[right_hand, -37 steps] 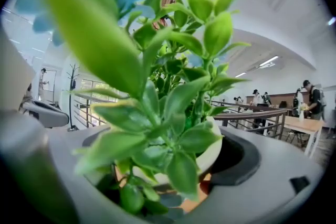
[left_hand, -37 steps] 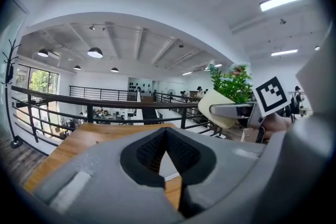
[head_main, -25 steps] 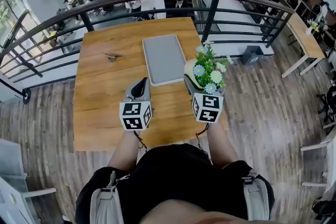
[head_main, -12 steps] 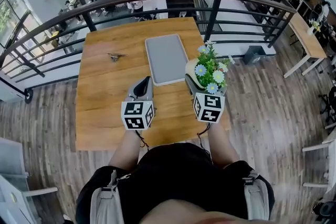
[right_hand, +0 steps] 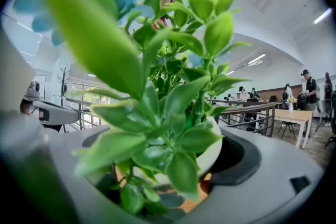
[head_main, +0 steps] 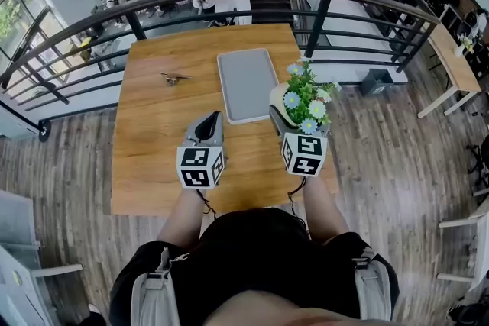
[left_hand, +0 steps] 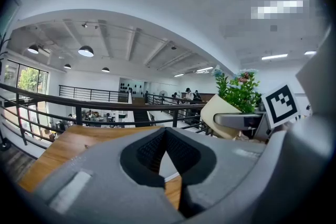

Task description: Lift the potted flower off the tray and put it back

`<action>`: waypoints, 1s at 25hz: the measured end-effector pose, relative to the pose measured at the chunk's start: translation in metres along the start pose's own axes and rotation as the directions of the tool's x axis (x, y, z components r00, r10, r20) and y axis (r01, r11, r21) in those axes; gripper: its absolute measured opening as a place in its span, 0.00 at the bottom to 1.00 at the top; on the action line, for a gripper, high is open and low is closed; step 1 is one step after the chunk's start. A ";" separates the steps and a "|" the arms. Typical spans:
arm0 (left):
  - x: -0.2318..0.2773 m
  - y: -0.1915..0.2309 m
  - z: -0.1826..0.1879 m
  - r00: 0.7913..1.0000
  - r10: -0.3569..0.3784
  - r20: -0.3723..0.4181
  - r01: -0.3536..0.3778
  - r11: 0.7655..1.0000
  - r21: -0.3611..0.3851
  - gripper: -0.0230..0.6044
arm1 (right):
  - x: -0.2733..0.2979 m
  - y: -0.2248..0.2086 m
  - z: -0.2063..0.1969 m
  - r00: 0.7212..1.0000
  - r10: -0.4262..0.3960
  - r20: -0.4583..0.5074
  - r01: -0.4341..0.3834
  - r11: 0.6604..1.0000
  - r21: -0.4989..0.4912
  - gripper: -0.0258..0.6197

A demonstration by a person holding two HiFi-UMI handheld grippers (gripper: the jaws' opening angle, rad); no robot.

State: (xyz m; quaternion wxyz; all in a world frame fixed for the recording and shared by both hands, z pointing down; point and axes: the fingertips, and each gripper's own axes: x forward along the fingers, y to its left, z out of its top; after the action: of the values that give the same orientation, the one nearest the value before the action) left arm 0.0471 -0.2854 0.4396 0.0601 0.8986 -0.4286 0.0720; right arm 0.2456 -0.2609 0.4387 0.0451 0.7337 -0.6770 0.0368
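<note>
Potted flower (head_main: 304, 94): held tilted in the right tongs (head_main: 287, 118), whose jaws are clamped on its cream pot. It is off the tray (head_main: 246, 84), which lies ahead, between the two tongs. Left tongs (head_main: 206, 124): jaws together, holding nothing. Risk: the tilted pot may twist or slip in the grip, and leaves mask the right tongs' view, so it could land on the tray's edge. Count: one potted flower, one tray, two tongs, one table (head_main: 153, 141).
</note>
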 end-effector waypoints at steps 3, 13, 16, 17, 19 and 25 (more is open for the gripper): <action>0.000 0.008 -0.004 1.000 0.025 -0.007 -0.025 1.000 -0.007 0.06 | 0.012 0.004 0.003 1.000 0.019 0.007 -0.019 1.000 -0.004 0.86; -0.008 0.039 -0.015 0.988 0.152 -0.032 -0.153 0.988 -0.036 0.06 | 0.075 0.017 -0.015 0.993 0.118 -0.030 -0.118 0.993 0.003 0.86; -0.013 0.052 -0.021 0.979 0.198 -0.046 -0.200 0.979 -0.044 0.06 | 0.100 0.021 -0.031 0.990 0.130 -0.059 -0.130 0.991 -0.008 0.86; -0.016 0.057 -0.025 0.975 0.215 -0.053 -0.218 0.975 -0.047 0.06 | 0.107 0.023 -0.038 0.988 0.136 -0.071 -0.137 0.991 -0.012 0.86; -0.023 0.065 -0.031 0.965 0.253 -0.065 -0.256 0.965 -0.055 0.06 | 0.121 0.026 -0.054 0.983 0.152 -0.100 -0.154 0.988 -0.016 0.86; -0.048 0.083 -0.039 0.923 0.369 -0.110 -0.377 0.924 -0.062 0.06 | 0.158 0.029 -0.098 0.961 0.192 -0.199 -0.198 0.980 -0.011 0.86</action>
State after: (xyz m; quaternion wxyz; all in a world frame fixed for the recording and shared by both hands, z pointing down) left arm -0.0508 -0.2943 0.4733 0.1027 0.7929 -0.5909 0.1075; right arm 0.2297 -0.4087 0.5553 0.1194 0.6552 -0.7388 0.1030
